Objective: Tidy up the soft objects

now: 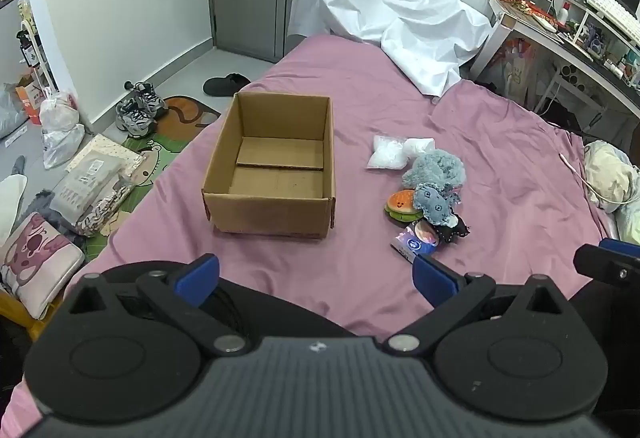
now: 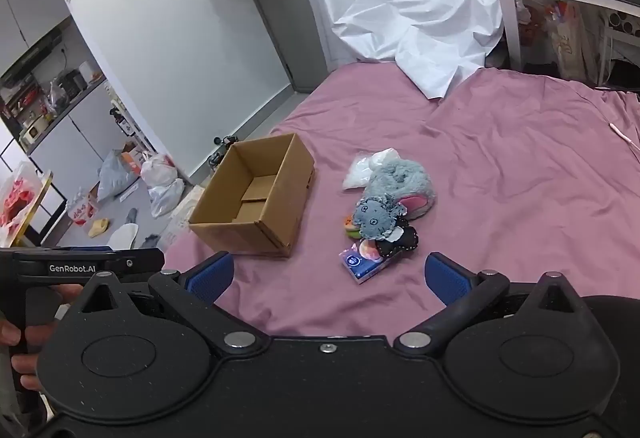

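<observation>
Pink bed (image 1: 360, 278): cardboard box (image 1: 272, 166), soft toys pile (image 1: 428, 194), white sheet (image 1: 400, 18).

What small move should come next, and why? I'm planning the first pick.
Probably ease the right tongs forward to the blue tissue pack, the nearest item of the pile. Both tongs are open and hold nothing, and the cardboard box beside the pile has nothing in it.

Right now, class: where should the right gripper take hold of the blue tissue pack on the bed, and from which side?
Grip the blue tissue pack across its short sides, coming from above. It lies flat at the pile's near edge, its front half bare; toys overlap its far end. The right gripper is open and nearest.
</observation>
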Available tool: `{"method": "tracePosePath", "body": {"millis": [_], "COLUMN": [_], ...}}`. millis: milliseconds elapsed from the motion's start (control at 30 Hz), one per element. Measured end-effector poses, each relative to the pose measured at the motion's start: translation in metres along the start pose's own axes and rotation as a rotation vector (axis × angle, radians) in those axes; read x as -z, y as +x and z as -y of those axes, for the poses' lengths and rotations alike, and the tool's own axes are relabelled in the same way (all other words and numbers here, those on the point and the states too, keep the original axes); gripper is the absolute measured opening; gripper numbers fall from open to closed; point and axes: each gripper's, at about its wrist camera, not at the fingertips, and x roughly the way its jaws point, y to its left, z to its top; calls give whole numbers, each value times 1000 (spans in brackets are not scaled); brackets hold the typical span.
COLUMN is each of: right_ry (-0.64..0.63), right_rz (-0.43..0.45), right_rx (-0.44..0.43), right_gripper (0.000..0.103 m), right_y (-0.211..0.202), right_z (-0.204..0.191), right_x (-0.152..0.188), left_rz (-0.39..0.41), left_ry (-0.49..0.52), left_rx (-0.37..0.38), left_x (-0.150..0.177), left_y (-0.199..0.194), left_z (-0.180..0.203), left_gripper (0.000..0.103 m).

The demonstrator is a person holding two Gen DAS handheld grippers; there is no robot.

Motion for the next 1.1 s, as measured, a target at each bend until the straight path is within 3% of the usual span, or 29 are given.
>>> {"method": "tracePosePath", "body": {"millis": [1100], "right_ry": [-9], "right_rz": [44], "right_rx": [-7], "right_gripper": [103], "right_y": [8], "right_z": [19], "right_x": [6], "left_rz": [-19], "left_ry": [8], "left_rx": [15], "left_x": [-5], "left_y": [8], "left_z": [3], "left_gripper": [102]}}
